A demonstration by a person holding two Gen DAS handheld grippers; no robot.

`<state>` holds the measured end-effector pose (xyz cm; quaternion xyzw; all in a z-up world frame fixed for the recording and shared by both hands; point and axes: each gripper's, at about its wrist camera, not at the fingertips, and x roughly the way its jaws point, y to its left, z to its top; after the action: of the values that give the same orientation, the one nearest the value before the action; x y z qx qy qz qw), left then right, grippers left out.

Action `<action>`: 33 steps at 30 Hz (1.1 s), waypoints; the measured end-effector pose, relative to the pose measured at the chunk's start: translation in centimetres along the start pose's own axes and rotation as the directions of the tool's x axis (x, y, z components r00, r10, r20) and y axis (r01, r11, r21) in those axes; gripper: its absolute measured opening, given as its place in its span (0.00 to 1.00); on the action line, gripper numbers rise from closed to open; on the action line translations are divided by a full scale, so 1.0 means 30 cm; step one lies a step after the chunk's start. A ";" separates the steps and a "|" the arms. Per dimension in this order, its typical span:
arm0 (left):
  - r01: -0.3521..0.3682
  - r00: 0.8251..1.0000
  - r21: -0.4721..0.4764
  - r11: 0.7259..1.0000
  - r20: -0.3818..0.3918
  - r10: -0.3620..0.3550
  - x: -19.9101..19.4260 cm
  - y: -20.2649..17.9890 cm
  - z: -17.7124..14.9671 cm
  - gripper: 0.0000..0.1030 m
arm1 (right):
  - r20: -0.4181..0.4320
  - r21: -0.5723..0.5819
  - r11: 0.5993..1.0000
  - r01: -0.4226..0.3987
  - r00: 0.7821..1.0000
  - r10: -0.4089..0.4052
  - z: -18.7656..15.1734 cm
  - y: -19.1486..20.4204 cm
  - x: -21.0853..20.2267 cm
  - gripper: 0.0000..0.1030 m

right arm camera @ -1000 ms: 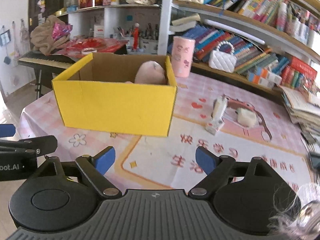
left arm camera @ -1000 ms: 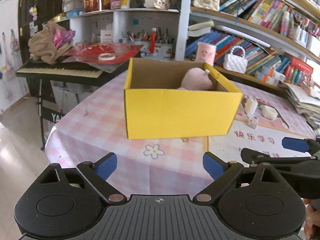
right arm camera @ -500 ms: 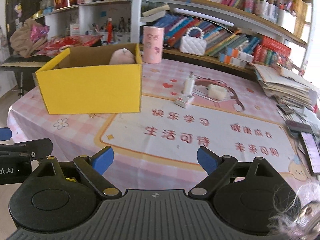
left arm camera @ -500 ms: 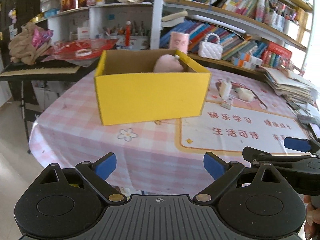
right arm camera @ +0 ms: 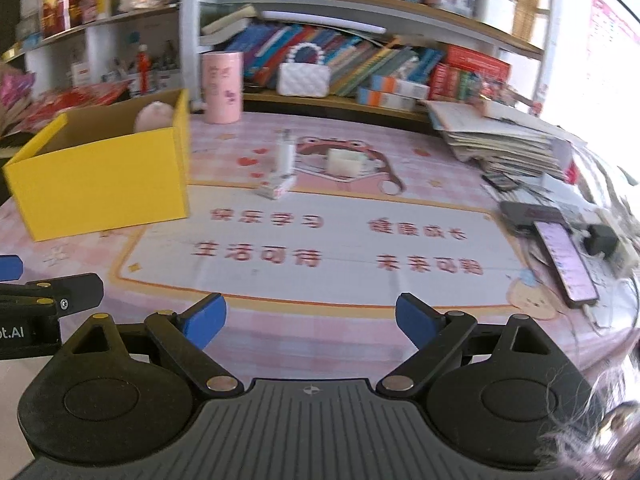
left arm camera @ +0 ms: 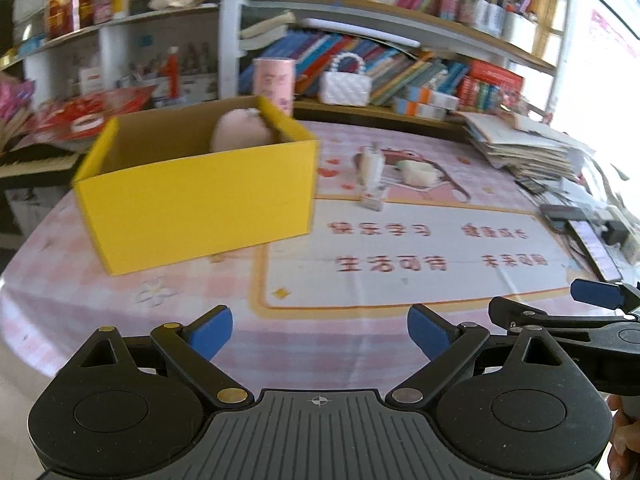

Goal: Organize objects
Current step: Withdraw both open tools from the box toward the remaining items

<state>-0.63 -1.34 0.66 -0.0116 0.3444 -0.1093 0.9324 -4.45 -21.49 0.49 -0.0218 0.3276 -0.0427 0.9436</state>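
White charger (right arm camera: 285,155) stands well beyond wide, empty right claw (right arm camera: 310,322).

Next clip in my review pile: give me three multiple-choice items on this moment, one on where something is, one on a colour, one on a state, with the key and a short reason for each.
1. Where is the pink plush item?
A. Inside the box
B. On the stack of papers
C. Between a gripper's fingers

2. What colour is the outside of the box?
A. Red
B. Yellow
C. White

3. How does the right hand-held gripper stand?
A. Shut on the charger
B. Shut on nothing
C. Open and empty

Key:
1 A: the pink plush item shows above the rim of the box, against its far wall.
2 B: the box's outer walls are yellow, and its inside is plain brown card.
3 C: the right hand-held gripper has its blue pads wide apart, with only the tablecloth between them.
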 end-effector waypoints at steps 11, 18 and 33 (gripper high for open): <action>0.075 0.997 0.071 0.995 -0.034 -0.073 0.140 -0.148 0.076 0.93 | -0.062 0.088 0.993 0.080 0.995 -0.075 0.024 -0.184 0.099 0.90; 0.077 0.997 0.092 0.993 -0.019 -0.076 0.228 -0.191 0.160 0.93 | -0.054 0.102 0.992 0.070 0.996 -0.065 0.119 -0.250 0.207 0.90; 0.006 1.000 0.078 0.997 -0.017 -0.005 0.452 -0.289 0.302 0.92 | -0.020 0.094 0.996 0.008 1.000 -0.006 0.293 -0.388 0.438 0.89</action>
<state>13.52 -13.16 -0.27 0.0249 0.3475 -0.1253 0.9289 10.48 -34.21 0.09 0.0218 0.3345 -0.0614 0.9401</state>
